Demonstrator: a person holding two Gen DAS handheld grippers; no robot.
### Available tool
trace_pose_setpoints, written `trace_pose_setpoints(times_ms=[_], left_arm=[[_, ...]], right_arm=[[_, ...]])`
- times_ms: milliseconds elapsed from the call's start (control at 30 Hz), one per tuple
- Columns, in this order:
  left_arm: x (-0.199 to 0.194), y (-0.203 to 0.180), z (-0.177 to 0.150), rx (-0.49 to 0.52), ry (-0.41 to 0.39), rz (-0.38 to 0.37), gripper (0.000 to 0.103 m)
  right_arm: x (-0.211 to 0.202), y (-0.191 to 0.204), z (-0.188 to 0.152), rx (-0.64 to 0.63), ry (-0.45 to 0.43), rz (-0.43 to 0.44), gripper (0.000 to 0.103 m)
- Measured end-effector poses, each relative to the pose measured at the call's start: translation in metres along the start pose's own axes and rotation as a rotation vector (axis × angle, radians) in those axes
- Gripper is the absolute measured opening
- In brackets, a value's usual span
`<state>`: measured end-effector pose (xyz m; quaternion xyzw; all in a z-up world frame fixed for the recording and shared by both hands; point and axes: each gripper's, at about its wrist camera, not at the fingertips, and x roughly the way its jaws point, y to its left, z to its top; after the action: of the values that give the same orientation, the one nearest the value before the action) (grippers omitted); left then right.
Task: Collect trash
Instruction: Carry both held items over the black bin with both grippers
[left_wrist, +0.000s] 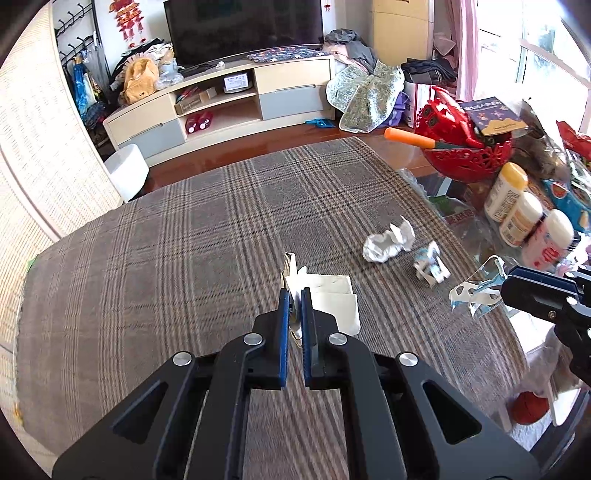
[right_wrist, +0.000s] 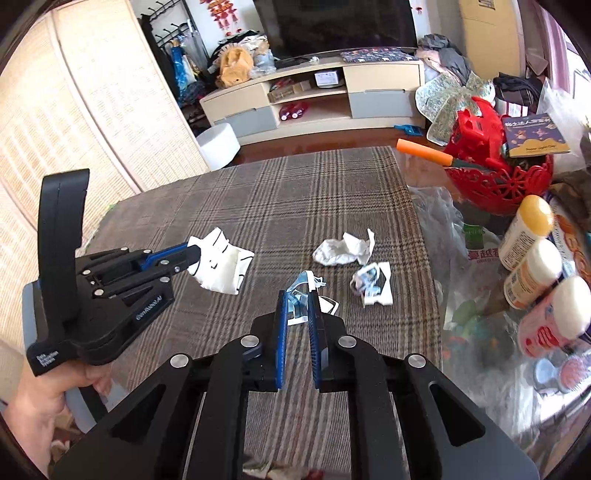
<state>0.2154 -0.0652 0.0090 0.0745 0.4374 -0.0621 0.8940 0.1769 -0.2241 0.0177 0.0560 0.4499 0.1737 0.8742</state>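
Two grippers work over a plaid tablecloth (right_wrist: 295, 206). Legible writing is scarce: a dark book (right_wrist: 532, 136) shows "Super Night Day" on its cover, and the left gripper's body carries white lettering too small to read reliably. The bottle labels are blurred.

Containers: a red openwork basket (right_wrist: 502, 188) at far right holds the book, a red plastic toy (right_wrist: 476, 129) and an orange-tipped stick (right_wrist: 424, 151). Three white bottles (right_wrist: 532, 273) stand in a row near the basket on the glass surface at right.

Left gripper (left_wrist: 294, 295): jaws narrow, clamped on a white paper piece (left_wrist: 332, 299) raised off the cloth at left.

Right gripper (right_wrist: 298, 299): jaws narrow, clamped on a clear blue-tinted plastic wrapper (right_wrist: 301, 291).

Remaining trash lies on the cloth at centre-right: a crumpled white paper (right_wrist: 341, 249), and just beside it on the near side a crumpled blue-and-white wrapper (right_wrist: 369, 282).
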Motion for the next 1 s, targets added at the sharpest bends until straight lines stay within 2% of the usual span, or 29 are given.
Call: trace_pose_setpoints(times_ms=[67,267,433,567,800,1000], left_arm=[[-0.023,-0.001,-0.014,-0.012,-0.001,-0.002,0.005],[-0.082,-0.013,-0.063,-0.065,0.002,-0.036,0.005],[-0.123,-0.028,-0.116,-0.093,-0.002,-0.068,0.005],[-0.141,-0.038,-0.158,-0.092,-0.008,-0.081,0.005],[-0.131,-0.048,-0.226,-0.122,0.024,-0.108,0.005],[-0.088,-0.05,-0.273,-0.157,0.101,-0.167,0.005]], right_arm=[[-0.017,0.01,-0.012,-0.025,0.005,-0.026,0.012],[-0.063,0.028,-0.056,-0.025,0.007,-0.026,0.012],[-0.085,0.044,-0.101,-0.043,0.03,-0.029,0.012],[-0.087,0.055,-0.146,-0.049,0.063,-0.008,0.012],[-0.057,0.06,-0.216,-0.043,0.151,0.022,0.012],[-0.03,0.055,-0.26,-0.05,0.209,0.031,0.012]])
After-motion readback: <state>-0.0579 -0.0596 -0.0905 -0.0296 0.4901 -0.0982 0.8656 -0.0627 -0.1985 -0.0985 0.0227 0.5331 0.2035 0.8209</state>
